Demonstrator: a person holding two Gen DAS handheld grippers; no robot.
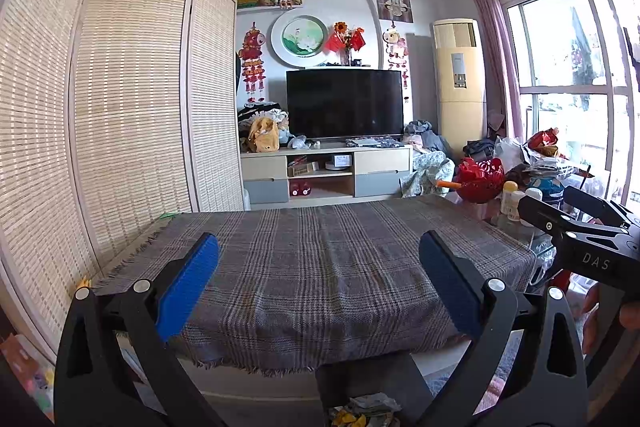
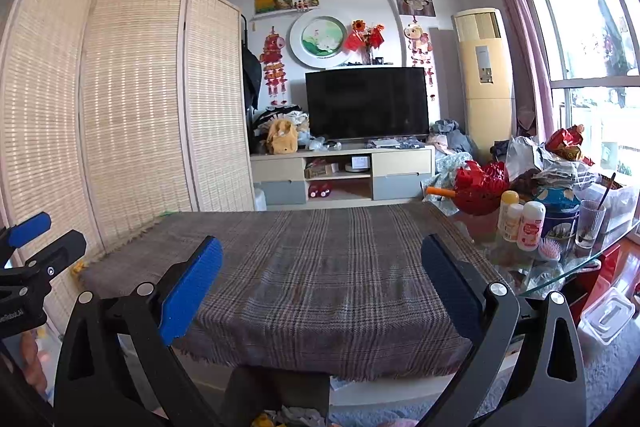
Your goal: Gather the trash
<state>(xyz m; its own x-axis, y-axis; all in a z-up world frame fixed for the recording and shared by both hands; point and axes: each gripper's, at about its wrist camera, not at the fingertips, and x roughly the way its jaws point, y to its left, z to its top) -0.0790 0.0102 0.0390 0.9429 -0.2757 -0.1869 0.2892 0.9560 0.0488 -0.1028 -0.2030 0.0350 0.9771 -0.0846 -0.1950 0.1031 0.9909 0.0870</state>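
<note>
My left gripper (image 1: 319,245) is open and empty, its blue pads wide apart above the near edge of a table covered with a grey plaid cloth (image 1: 320,259). My right gripper (image 2: 322,247) is also open and empty over the same cloth (image 2: 320,267). Crumpled paper and wrappers (image 1: 362,411) lie in a dark bin below the table's front edge, between my fingers; they also show at the bottom of the right wrist view (image 2: 288,417). The right gripper's body shows at the right of the left view (image 1: 580,235), the left gripper's at the left of the right view (image 2: 36,259).
A glass table part at the right holds bottles (image 2: 530,225), a red basket (image 2: 480,187), a glass (image 2: 590,223) and bags. A bamboo folding screen (image 1: 120,107) stands at the left. A TV (image 1: 344,103) on a cabinet is behind. A clear plastic box (image 2: 606,315) lies on the floor.
</note>
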